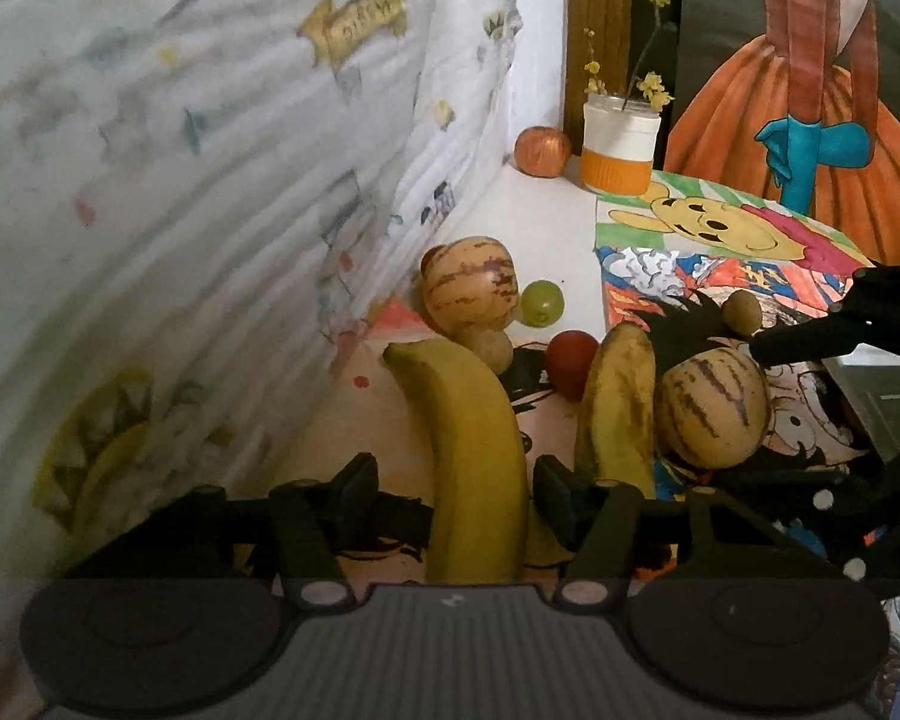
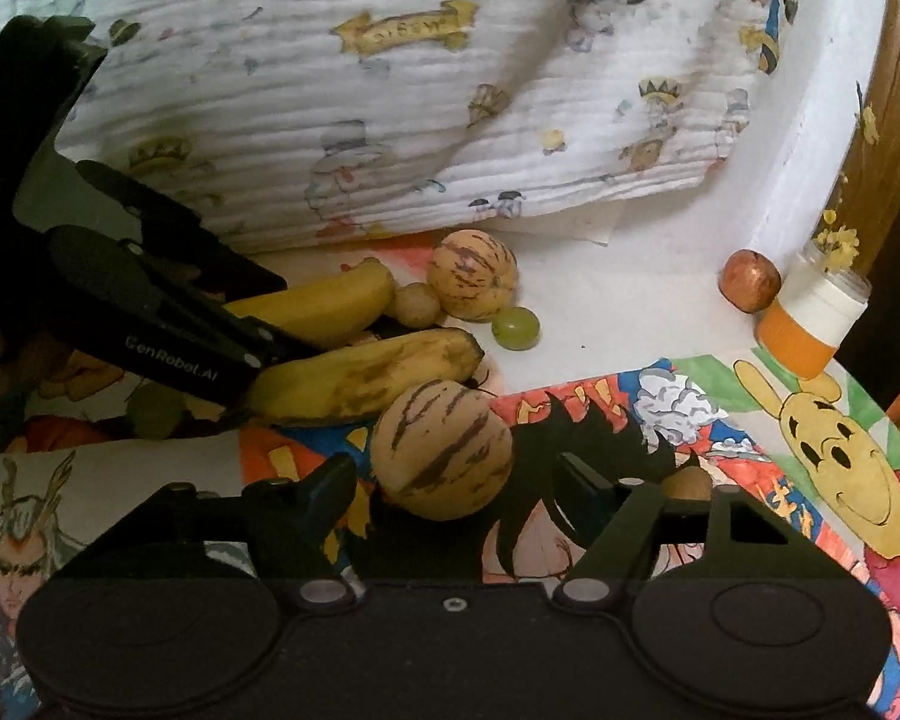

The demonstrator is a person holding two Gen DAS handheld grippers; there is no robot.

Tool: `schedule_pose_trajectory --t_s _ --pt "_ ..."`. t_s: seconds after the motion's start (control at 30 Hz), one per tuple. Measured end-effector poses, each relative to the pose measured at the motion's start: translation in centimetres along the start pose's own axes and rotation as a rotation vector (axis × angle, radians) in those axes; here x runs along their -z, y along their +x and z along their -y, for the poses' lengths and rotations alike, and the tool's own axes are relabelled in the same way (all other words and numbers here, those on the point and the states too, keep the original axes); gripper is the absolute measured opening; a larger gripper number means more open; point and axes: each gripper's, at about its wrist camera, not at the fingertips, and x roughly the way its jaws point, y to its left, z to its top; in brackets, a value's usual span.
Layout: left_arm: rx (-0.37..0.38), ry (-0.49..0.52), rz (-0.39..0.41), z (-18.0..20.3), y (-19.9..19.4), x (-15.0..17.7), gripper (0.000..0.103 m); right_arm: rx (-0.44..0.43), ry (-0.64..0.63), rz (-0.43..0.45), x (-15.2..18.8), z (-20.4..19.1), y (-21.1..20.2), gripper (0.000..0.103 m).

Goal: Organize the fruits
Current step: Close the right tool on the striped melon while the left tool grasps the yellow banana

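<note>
- Left gripper (image 1: 453,483): jaws astride the clean banana (image 1: 471,450) on the table (image 1: 546,204), pads not yet pressing.
- Right gripper (image 2: 456,489): open around the striped melon (image 2: 441,450).
- Step: grasping; next, close both fully, then lift.

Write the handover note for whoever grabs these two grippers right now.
Left gripper: fingers open around the clean banana, not pressing yet.
Right gripper: fingers open around the near striped melon, not pressing.
Spotted banana lies between them; second striped melon and green grape sit by the cloth.
Done: nothing sorted.
Left: grip, then group all the fruit.
</note>
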Motion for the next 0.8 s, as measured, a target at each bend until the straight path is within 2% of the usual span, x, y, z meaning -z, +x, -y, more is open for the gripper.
schedule_pose_trajectory --t_s 0.07,0.17,0.23,0.27,0.4,0.8 --pt "-0.003 -0.003 0.002 0.0 0.2 -0.2 0.062 -0.004 0.009 0.004 -0.1 0.2 0.3 0.071" --pt "-0.004 -0.009 0.000 0.0 0.5 -0.4 0.060 -0.025 0.030 0.008 -0.2 0.4 0.6 0.063" --pt "-0.007 -0.005 0.000 0.1 0.5 -0.5 0.053 -0.033 0.032 0.012 -0.2 0.3 0.6 0.056" --pt "-0.007 -0.003 -0.002 0.2 0.6 -0.5 0.052 -0.033 0.032 0.012 -0.3 0.3 0.6 0.056" --pt "0.017 0.002 -0.004 0.5 0.7 -0.7 0.037 -0.032 0.040 0.019 -0.3 0.2 0.6 0.055" --pt "-0.003 -0.003 -0.002 1.1 -0.3 -0.3 0.035 -0.037 0.094 0.033 0.8 0.6 -1.2 0.055"
